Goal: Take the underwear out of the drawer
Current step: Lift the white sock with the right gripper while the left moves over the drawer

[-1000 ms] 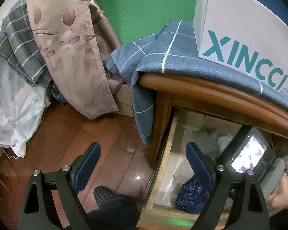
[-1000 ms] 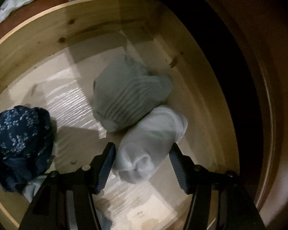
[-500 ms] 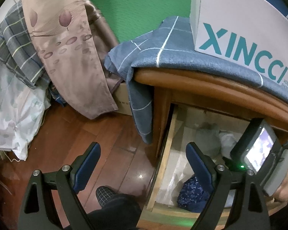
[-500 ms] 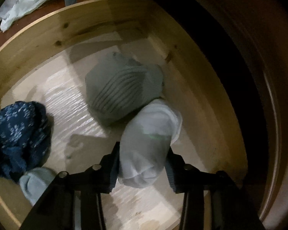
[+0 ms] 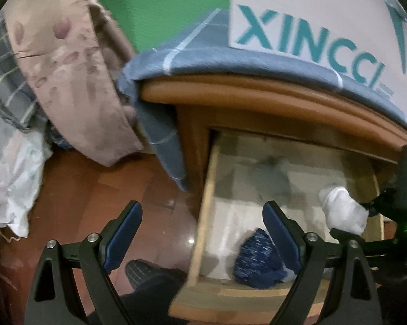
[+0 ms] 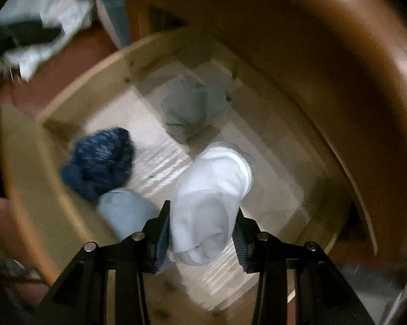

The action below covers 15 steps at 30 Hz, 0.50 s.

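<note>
Right gripper clamped on a rolled white underwear bundle, blue pads pressed into both sides, bundle raised clear of the drawer floor. Same white bundle seen from the left wrist view, at the right side of the open wooden drawer, with the black body of the right tool just beside it. Left gripper spread wide, holding nothing, hanging over the left drawer wall and the red-brown wooden floor.

Lying in the drawer: a dark blue patterned roll near the front left, a pale blue roll touching it, and a grey ribbed roll toward the back. Drawer bottom lined with a pale, shiny sheet.

Above the drawer, a brown cabinet top draped with a blue checked cloth, carrying a white box printed with teal letters. Heaped bedding and a pinkish patterned sheet at left, green wall behind. Both views motion-blurred.
</note>
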### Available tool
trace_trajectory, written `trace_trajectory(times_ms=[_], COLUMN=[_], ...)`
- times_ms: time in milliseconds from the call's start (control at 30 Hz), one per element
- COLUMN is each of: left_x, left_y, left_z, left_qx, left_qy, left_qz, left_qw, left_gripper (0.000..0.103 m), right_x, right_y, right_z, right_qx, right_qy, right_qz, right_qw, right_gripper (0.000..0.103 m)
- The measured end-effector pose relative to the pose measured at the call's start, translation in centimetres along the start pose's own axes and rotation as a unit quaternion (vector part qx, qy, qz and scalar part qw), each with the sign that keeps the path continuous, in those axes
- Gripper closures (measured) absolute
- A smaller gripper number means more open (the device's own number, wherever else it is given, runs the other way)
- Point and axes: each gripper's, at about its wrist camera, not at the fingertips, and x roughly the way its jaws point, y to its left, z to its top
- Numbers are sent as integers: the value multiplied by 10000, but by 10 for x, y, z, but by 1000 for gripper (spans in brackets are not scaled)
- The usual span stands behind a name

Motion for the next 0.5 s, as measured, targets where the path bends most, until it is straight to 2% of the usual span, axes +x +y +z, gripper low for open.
trace_trajectory(times_ms=[100,167,333,433,500], left_x=[3,8,21,31,40], left_y=[-6,-11,-22,-34,-43], left_z=[-1,-2,1,4,4], left_qx=[41,100,-25,-55,-62], left_qy=[148,391,918,1303,1561], left_qz=[-209,-409,-872,-988,-928], left_qw=[9997,9983,9920,9865,9834], left_gripper=[12,11,11,11,11], right_x=[-20,-34,-59,-69,-78], right_y=[0,1,-26,-35,-36], right_z=[-15,-27,-60,-75,-79], right_qx=[649,1159,2245,2543,2599], right_qy=[-298,-457,-977,-1082,-1086], right_qz=[433,660,1040,1164,1209], right_qw=[9965,9900,9640,9540,9519], right_gripper=[63,63,62,62,62])
